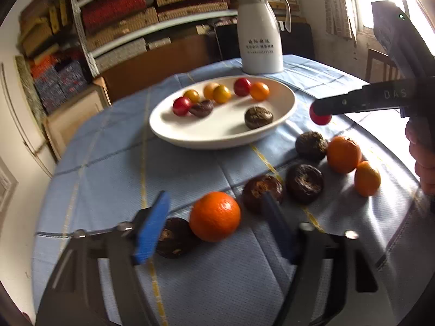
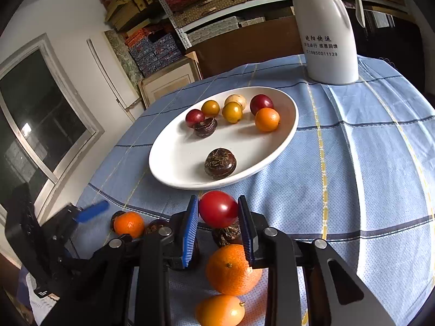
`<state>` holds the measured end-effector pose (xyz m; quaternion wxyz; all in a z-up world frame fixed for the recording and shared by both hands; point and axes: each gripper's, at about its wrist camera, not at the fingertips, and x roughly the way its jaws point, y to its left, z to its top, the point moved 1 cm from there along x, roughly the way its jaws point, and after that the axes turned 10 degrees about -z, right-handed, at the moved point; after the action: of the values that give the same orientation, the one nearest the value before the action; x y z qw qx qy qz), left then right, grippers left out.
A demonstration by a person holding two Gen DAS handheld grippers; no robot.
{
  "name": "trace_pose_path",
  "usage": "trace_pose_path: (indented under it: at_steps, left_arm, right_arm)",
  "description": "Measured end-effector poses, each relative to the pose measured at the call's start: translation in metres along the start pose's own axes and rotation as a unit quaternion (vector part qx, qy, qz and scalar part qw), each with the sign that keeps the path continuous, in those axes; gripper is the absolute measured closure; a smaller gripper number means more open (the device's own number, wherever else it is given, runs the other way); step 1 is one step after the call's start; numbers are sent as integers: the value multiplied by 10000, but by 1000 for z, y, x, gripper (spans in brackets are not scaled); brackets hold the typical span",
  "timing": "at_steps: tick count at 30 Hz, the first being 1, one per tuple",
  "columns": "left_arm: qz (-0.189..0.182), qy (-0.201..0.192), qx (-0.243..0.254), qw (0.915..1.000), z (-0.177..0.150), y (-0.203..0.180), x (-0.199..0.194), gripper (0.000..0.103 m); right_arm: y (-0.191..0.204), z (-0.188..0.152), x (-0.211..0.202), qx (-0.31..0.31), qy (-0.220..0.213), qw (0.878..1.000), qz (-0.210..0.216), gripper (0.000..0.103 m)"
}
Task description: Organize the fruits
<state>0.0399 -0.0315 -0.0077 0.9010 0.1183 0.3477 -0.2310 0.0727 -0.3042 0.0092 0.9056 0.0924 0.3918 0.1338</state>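
A white oval plate (image 1: 168, 133) (image 2: 168, 174) holds several small red, yellow and orange fruits and two dark wrinkled ones. My right gripper (image 2: 218, 210) is shut on a red fruit (image 2: 218, 208) and holds it above the cloth just short of the plate's near rim; it shows in the left wrist view (image 1: 320, 118) right of the plate. My left gripper (image 1: 214, 212) is open, with an orange (image 1: 214, 216) between its blue pads and dark fruits (image 1: 174, 237) (image 1: 261, 191) beside them. More oranges (image 2: 231, 269) (image 2: 220, 309) and dark fruits (image 1: 304, 183) lie on the cloth.
A tall white thermos jug (image 1: 261, 30) (image 2: 327, 30) stands behind the plate on the blue checked tablecloth (image 1: 108, 149). Shelves of boxes (image 1: 122, 13) fill the back wall. A wooden chair (image 1: 380, 65) stands at the right by a bright window.
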Motion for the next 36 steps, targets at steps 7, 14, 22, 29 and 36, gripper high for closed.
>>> trace_pose_path:
  at_steps: [7,14,22,29,36]
  left_arm:
    - [-216,329,-201,9990,-6,10,15,58]
    - [-231,418,-165,9987,-6,10,20,60]
    - [-164,100,-394,9990,2,17,6,61]
    - [-103,-291,-650,9974,51,23,1,61]
    - [-83,-366,-1219,9918,97,48,38,60]
  right_arm:
    - [-4,1,-3,141,-24,9999,93,74]
    - [-5,2,-3,173,-25,9998,62,74]
    - [-14,3,-1,360,-41,9993,-51,74]
    - [-14,14,-3,527,-336,9979,-150,74]
    - [-8,60,28,557,-313,9973,-353,74]
